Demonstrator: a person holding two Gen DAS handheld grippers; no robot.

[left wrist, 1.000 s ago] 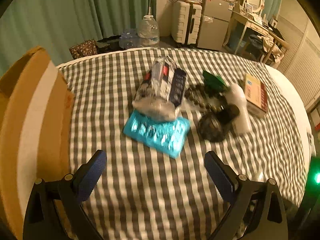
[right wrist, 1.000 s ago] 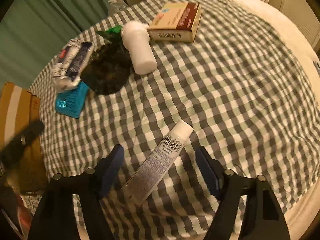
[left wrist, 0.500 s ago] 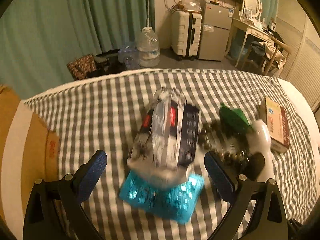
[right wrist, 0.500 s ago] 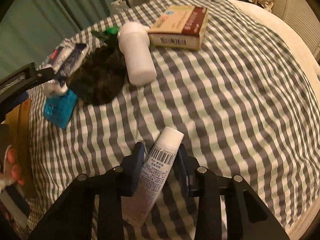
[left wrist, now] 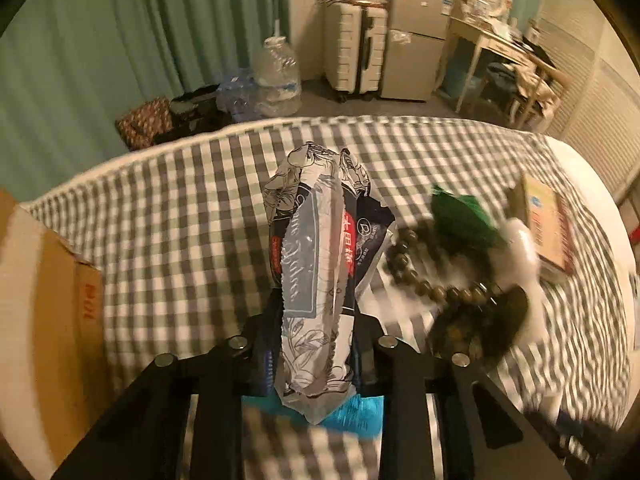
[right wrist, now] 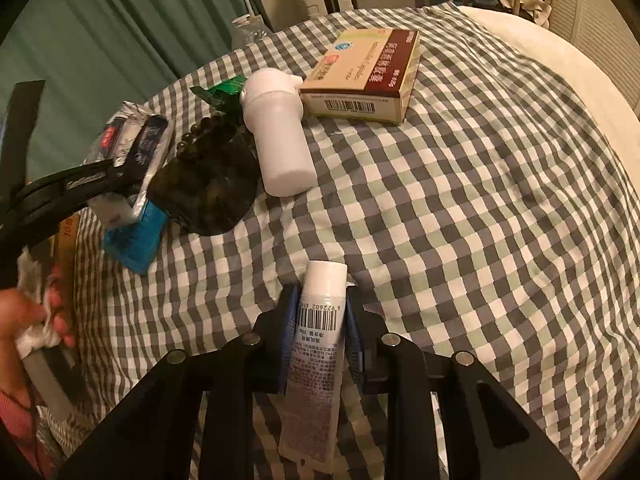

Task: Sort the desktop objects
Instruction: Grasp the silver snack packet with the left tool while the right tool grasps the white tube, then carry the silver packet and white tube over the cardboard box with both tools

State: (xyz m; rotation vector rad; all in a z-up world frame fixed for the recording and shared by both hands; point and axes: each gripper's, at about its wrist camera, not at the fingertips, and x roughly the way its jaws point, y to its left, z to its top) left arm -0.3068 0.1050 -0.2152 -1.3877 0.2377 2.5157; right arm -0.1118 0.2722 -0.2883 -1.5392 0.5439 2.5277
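Note:
My left gripper point(left wrist: 314, 340) has its jaws closing, and its blue pads press both sides of a bundle of silver and dark snack packets point(left wrist: 316, 264). The bundle lies over a blue foil packet point(left wrist: 352, 416) on the checked cloth. In the right wrist view the same bundle point(right wrist: 132, 140) shows at the left with the left gripper point(right wrist: 120, 176) across it. My right gripper point(right wrist: 322, 312) is also closing, and its pads squeeze a white tube point(right wrist: 318, 340) just below its cap.
A string of brown beads point(left wrist: 420, 276) on a dark pouch point(right wrist: 208, 196), a green wrapper point(left wrist: 460, 216), a white bottle point(right wrist: 280, 148) and a medicine box point(right wrist: 364, 72) lie beyond. A cardboard box point(left wrist: 48, 320) stands at the left. A person's hand point(right wrist: 24, 316) shows at the lower left.
My left gripper moved forward over the snack packets and its wide jaws came together on them. My right gripper narrowed from around the tube to a squeeze on it.

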